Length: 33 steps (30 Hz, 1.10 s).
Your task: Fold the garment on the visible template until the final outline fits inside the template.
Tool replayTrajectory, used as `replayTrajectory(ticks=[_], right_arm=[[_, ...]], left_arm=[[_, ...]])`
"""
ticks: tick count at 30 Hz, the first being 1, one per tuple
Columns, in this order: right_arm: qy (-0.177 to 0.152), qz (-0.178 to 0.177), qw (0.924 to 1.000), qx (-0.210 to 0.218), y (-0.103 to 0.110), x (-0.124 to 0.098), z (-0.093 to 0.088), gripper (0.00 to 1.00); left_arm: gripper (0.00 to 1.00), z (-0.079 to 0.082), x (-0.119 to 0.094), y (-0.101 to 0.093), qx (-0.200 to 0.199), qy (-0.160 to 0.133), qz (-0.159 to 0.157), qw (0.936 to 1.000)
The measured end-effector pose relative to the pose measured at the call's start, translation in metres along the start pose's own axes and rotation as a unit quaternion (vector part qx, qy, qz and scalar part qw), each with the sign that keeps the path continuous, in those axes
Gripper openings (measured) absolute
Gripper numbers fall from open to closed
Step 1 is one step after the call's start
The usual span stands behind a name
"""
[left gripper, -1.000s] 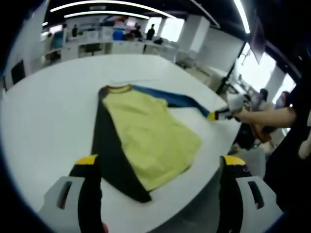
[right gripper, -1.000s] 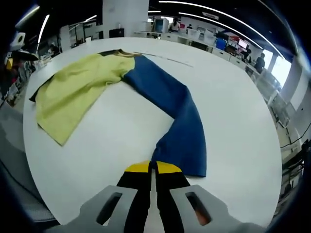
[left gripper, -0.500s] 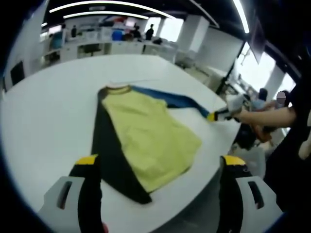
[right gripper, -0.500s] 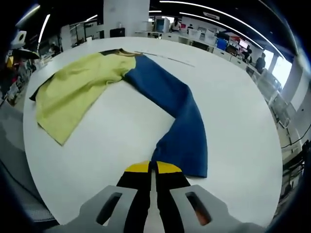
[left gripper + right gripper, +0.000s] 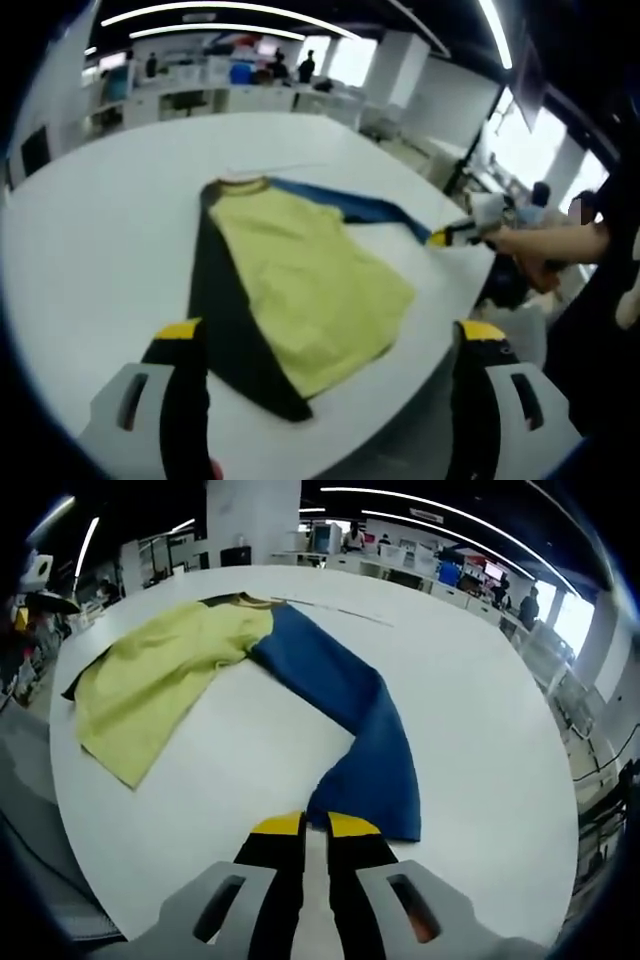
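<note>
A garment lies spread on the white round table point(image 5: 100, 230): yellow body point(image 5: 310, 275) point(image 5: 160, 670), black sleeve point(image 5: 225, 310) and blue sleeve point(image 5: 355, 715) point(image 5: 360, 205). The blue sleeve stretches away from the body. Its cuff lies flat at the tips of my right gripper point(image 5: 316, 825), whose jaws stand a narrow gap apart with bare table showing between them. In the left gripper view the right gripper point(image 5: 450, 236) sits at the sleeve's end, held by a person's hand. My left gripper point(image 5: 330, 332) hovers wide open over the garment's hem and holds nothing.
A thin line point(image 5: 340, 610) is marked on the table just past the collar. The table edge point(image 5: 440, 340) runs close to the hem, with floor beyond it. A person's arm point(image 5: 560, 240) reaches in from the right. Desks and people stand in the background.
The right gripper's jaws have parted slightly from nearly closed, and its view has drawn back a little. In the left gripper view the hand with the right gripper has edged away from the sleeve end. The garment stays put.
</note>
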State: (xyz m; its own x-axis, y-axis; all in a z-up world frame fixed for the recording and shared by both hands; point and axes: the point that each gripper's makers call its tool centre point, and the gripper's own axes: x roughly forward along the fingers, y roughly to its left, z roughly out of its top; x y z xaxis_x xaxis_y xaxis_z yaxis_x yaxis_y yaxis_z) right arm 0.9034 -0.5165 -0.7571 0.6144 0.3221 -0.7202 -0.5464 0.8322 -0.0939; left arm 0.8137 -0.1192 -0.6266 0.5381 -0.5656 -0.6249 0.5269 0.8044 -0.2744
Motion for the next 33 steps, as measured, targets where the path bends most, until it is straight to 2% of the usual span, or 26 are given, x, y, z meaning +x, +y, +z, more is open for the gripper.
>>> replayTrajectory(ticks=[7, 11, 13, 20, 27, 33], right_arm=[[-0.025, -0.019, 0.9992, 0.027, -0.011, -0.018, 0.010, 0.12], [-0.053, -0.029, 0.9946, 0.084, -0.022, -0.025, 0.016, 0.14], [-0.052, -0.032, 0.9947, 0.082, -0.027, -0.027, 0.015, 0.15], [-0.040, -0.045, 0.9942, 0.089, -0.043, -0.028, 0.009, 0.18], [-0.008, -0.062, 0.9936, 0.095, -0.064, -0.020, -0.006, 0.17], [0.017, -0.059, 0.9946, 0.084, -0.072, -0.008, -0.016, 0.16]], left_arm=[[0.98, -0.001, 0.001, -0.001, -0.001, 0.000, -0.002, 1.0000], [0.98, -0.001, 0.001, -0.001, -0.001, -0.001, -0.003, 1.0000], [0.98, 0.000, 0.001, -0.001, -0.001, -0.001, -0.003, 1.0000], [0.98, 0.000, 0.000, 0.000, -0.002, -0.003, -0.002, 1.0000], [0.98, -0.002, 0.001, 0.001, -0.003, 0.000, 0.000, 1.0000], [0.98, -0.003, 0.004, 0.002, -0.004, 0.003, 0.000, 1.0000]])
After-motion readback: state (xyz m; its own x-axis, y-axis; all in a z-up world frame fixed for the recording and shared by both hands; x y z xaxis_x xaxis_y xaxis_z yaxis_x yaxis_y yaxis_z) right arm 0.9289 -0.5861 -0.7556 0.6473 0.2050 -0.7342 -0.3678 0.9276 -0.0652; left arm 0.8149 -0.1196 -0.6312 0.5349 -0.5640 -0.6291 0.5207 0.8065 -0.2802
